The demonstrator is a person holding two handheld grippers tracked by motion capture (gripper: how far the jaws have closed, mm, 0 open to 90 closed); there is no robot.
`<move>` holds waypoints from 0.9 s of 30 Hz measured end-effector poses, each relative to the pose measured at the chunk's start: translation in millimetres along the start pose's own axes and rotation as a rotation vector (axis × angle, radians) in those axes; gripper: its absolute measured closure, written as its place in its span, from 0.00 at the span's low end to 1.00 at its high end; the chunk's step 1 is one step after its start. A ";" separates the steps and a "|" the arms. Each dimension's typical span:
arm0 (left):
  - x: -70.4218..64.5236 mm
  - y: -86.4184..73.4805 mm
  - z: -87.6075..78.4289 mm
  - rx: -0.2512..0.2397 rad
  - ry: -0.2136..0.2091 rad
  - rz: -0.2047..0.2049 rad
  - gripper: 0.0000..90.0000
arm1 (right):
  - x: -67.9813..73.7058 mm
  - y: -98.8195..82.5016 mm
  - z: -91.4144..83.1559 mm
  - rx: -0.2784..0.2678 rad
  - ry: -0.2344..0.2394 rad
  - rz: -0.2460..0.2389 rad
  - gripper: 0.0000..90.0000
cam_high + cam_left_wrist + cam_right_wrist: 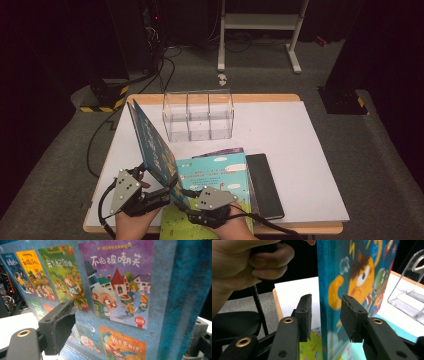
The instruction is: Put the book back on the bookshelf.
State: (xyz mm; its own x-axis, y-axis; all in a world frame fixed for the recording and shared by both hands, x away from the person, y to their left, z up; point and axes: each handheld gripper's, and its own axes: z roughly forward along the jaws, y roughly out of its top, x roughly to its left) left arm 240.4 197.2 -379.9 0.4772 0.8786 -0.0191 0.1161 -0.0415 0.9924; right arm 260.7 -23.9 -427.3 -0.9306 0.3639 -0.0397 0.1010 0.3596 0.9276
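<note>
Upright book [152, 145] stands on edge at the near left of the table [300, 150], tilted, its lower end over the flat green book [215, 175]. In the high view its lower corner is hidden behind the 2 grippers, so where it rests cannot be made out. In the left gripper view the back cover [115, 290] shows rows of small cover pictures; its top and bottom are cut off by the frame.

Left gripper [150, 192]: jaws wide, 1 on each side of the upright book; 1 pad [61, 325] lies against the back cover, the other is mostly hidden behind the book's edge. Grip reads as holding the book.

Right gripper [187, 197]: jaws partly apart, straddling the upright book's edge [324, 315]; a gap shows at the left pad [304, 315], and contact at the right pad cannot be judged. A hand [244, 267] is cut off at the top left of the right gripper view.

Beside the flat green book: a purple book [225, 151], mostly covered, and a black book [265, 185] just to the right.

Clear plastic rack [198, 115], beyond the upright book: 3 compartments, nothing seen inside.
</note>
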 end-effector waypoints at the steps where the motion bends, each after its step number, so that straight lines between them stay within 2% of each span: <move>1: 0.2 0.0 -0.2 0.001 0.002 0.003 0.17 | -1.3 -1.6 -5.7 -0.002 -0.007 -0.003 0.64; 3: 0.4 -0.2 -0.9 0.002 0.001 0.006 0.18 | -5.9 -6.0 -20.8 -0.010 -0.027 0.005 0.62; 4: 0.4 -0.4 -1.5 0.002 0.002 0.006 0.19 | -14.9 -11.2 -39.3 -0.022 -0.075 0.012 0.61; 5: 0.7 -0.4 -2.2 0.004 0.002 0.009 0.19 | -14.9 -11.2 -39.3 -0.022 -0.075 0.012 0.61; 6: 1.0 -0.4 -3.0 0.006 0.004 0.009 0.20 | -21.7 -14.1 -49.3 -0.028 -0.103 0.024 0.60; 8: 2.0 -0.3 -5.1 0.011 0.005 0.012 0.21 | -38.5 -21.7 -69.5 -0.028 -0.180 0.043 0.58; 10: 3.2 0.1 -7.2 0.018 0.003 0.017 0.23 | -55.7 -32.6 -88.3 -0.012 -0.295 0.041 0.58; 11: 3.7 0.3 -8.1 0.021 0.002 0.021 0.24 | -64.6 -39.1 -97.6 -0.020 -0.324 0.073 0.57; 13: 5.0 1.1 -9.9 0.029 0.002 0.029 0.27 | -78.0 -54.1 -116.0 -0.069 -0.374 0.145 0.58; 14: 5.4 1.4 -10.8 0.031 0.004 0.030 0.29 | -83.5 -60.0 -122.0 -0.070 -0.378 0.171 0.58; 16: 6.6 1.5 -13.2 0.037 0.009 0.041 0.33 | -91.9 -67.7 -131.4 -0.050 -0.409 0.176 0.58; 20: 8.8 2.1 -17.4 0.055 0.020 0.052 0.40 | -107.3 -77.1 -138.9 -0.076 -0.422 0.248 0.59; 27: 13.2 0.9 -25.3 0.072 0.058 0.069 0.55 | -107.6 -75.5 -130.2 -0.071 -0.383 0.240 0.59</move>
State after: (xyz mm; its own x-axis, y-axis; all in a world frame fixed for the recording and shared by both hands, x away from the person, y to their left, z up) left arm 224.8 220.7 -376.1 0.4355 0.8983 0.0580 0.1475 -0.1348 0.9798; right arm 307.3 -202.0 -444.7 -0.6850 0.7262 0.0577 0.2615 0.1712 0.9499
